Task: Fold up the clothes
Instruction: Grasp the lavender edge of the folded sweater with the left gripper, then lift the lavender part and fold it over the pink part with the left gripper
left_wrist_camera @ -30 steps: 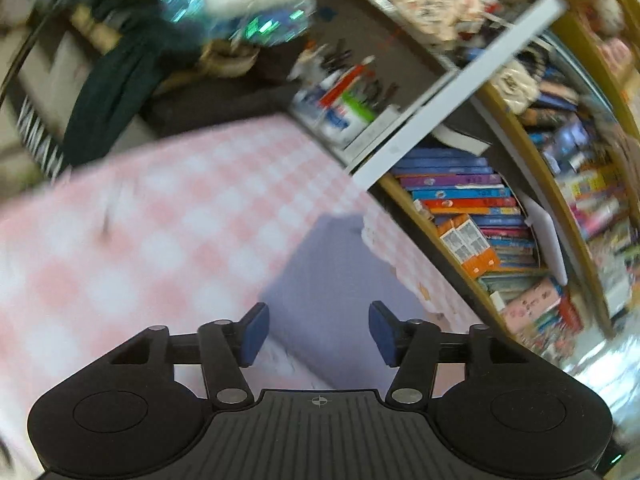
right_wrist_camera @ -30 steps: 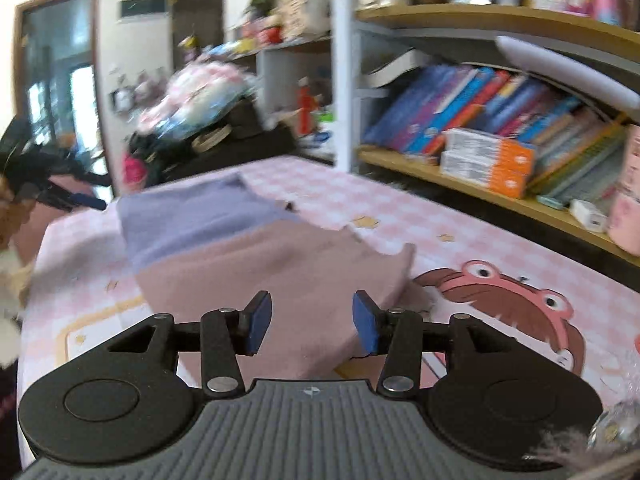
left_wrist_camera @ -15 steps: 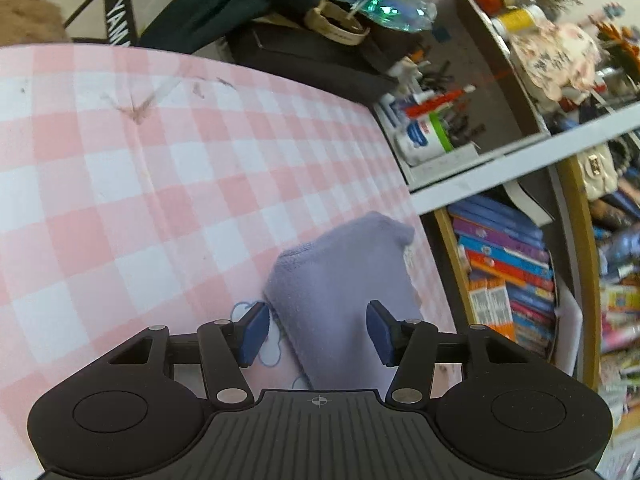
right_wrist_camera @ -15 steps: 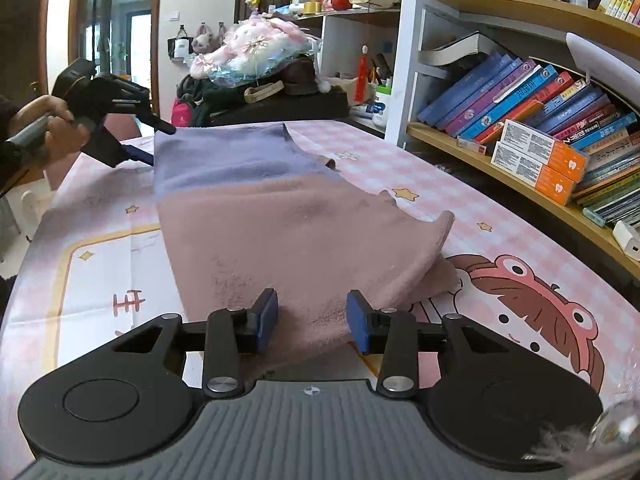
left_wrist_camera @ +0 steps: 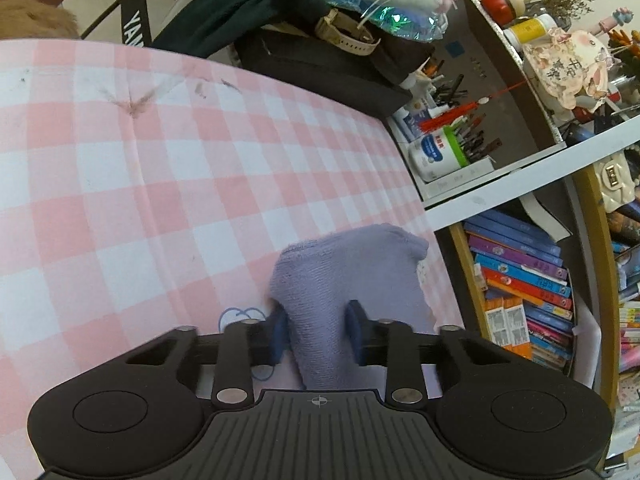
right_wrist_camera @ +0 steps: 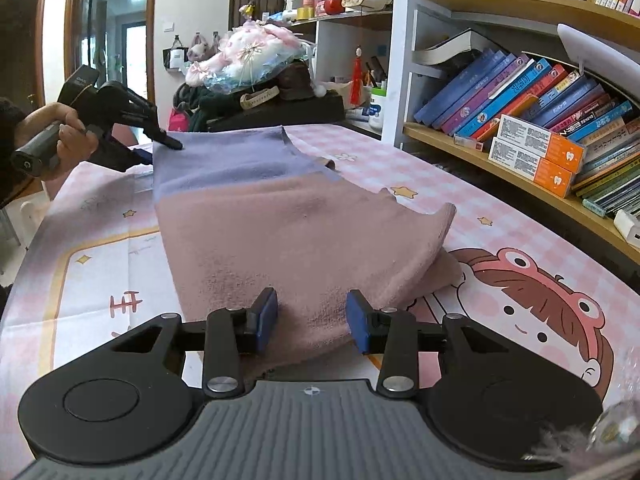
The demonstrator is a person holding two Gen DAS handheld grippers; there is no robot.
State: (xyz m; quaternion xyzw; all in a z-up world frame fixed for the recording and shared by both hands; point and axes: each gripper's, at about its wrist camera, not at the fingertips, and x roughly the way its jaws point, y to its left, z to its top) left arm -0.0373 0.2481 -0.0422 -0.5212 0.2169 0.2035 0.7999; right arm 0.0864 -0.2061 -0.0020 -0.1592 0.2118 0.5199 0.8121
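On the pink-checked cartoon tablecloth point(right_wrist_camera: 520, 216) the soft two-tone garment, lilac band and dusty-pink body point(right_wrist_camera: 280, 232), lies with its long axis toward 12 o'clock from your right gripper point(right_wrist_camera: 312, 316). That claw straddles the near pink hem, pads not clearly pressing. Your left gripper point(left_wrist_camera: 316, 330), at the far lilac corner at 10 o'clock, is closing on bunched lilac cloth. Legible writing: none reliably; book spines and orange cartons too small.

I see both views bright and sharp, lit by daylight from the glazed doorway point(right_wrist_camera: 134, 52) at far left (slightly blown out). Fisheye bending curves the wooden bookshelf point(right_wrist_camera: 520, 168) and pink checked tablecloth point(left_wrist_camera: 120, 200); shadows stay soft.
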